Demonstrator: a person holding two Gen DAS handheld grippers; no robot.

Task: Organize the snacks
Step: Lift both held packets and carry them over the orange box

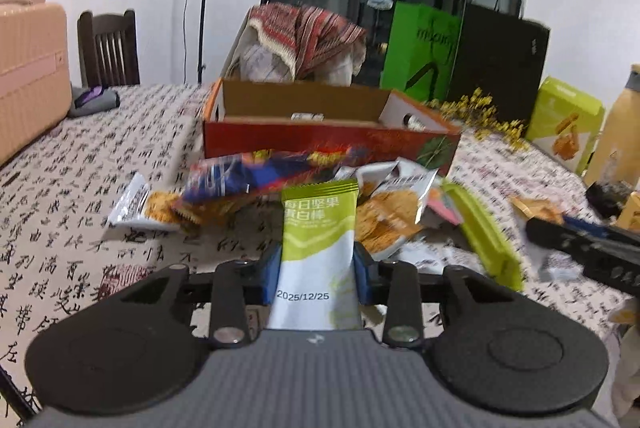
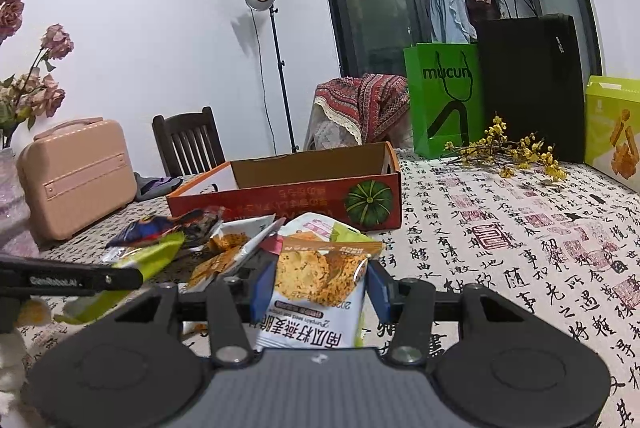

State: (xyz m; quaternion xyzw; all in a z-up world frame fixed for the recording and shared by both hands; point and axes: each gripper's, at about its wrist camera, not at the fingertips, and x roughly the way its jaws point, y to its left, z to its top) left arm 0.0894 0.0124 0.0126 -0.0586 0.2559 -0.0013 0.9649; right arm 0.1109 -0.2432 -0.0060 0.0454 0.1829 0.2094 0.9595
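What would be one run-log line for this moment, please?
left gripper: shut on green nut bar packet | right gripper: shut on oat crisp packet | red box: open, behind snack pile

Snack pile (image 1: 280, 188) blocks the red box (image 1: 320, 142); tablecloth (image 2: 520, 248) rightward lies open.

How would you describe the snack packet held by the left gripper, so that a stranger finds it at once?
Start at the red cardboard box with the pumpkin picture, open on the calligraphy tablecloth. In front of it lies a heap of snack bags. Nearer than the heap, the left gripper clamps a slim green-and-white bar packet, the only one printed with a date on its white end.
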